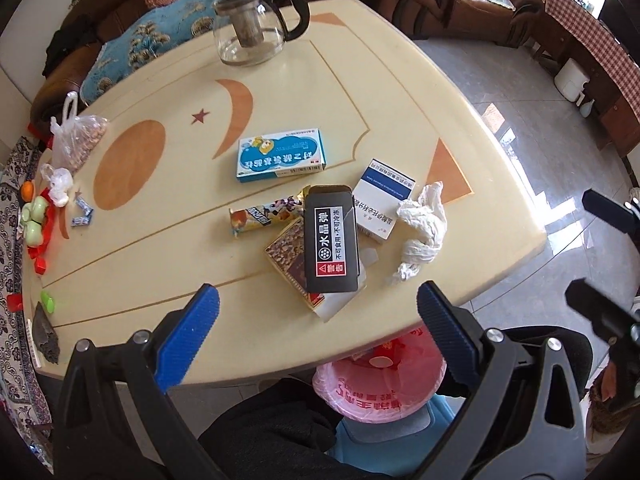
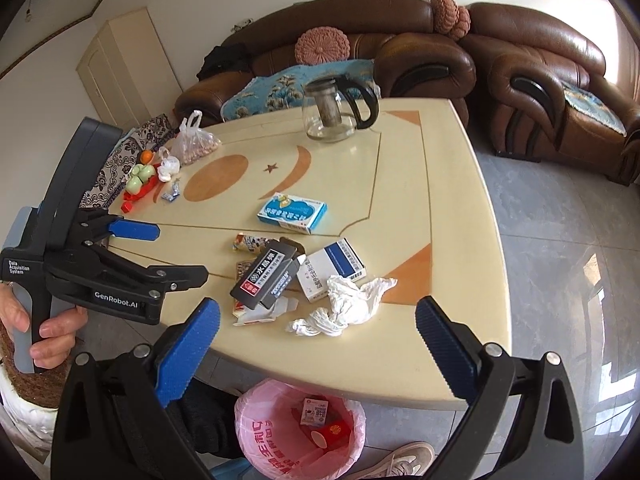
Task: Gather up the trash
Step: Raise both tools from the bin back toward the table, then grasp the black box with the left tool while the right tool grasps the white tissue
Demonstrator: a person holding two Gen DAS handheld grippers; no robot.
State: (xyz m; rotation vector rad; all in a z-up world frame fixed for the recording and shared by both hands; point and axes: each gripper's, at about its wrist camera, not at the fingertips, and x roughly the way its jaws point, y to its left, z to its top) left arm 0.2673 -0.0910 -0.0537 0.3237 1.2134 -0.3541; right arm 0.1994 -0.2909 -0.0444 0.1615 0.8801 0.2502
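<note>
We hold two sets of tongs over the near edge of a cream oval worktop (image 1: 400,60) with orange inlaid shapes. The left tongs (image 1: 318,308), with blue ribbed pads, gape wide and hold nothing. The right tongs (image 2: 318,320) are just as wide open and just as empty. In the right wrist view, the left tongs (image 2: 180,252) reach in from the left, gripped by a hand (image 2: 44,332).

Just ahead of both tongs lies a heap of trash. A black cardboard box with white lettering (image 1: 330,246) rests on top of a flattened brown and gold carton (image 1: 290,256). Touching its far side is a yellow snack wrapper (image 1: 264,216). To the right of the black box sits a white and blue medicine box (image 1: 382,196), and right of that, a crumpled white tissue (image 1: 422,228). Farther ahead, apart from the heap, lies a blue and white medicine box (image 1: 280,154). At the far end stands a clear glass teapot with a black handle (image 1: 254,26).

Below the tongs, under the worktop's near edge, a bin lined with a pink plastic bag (image 2: 260,432) holds a few small cartons.
</note>
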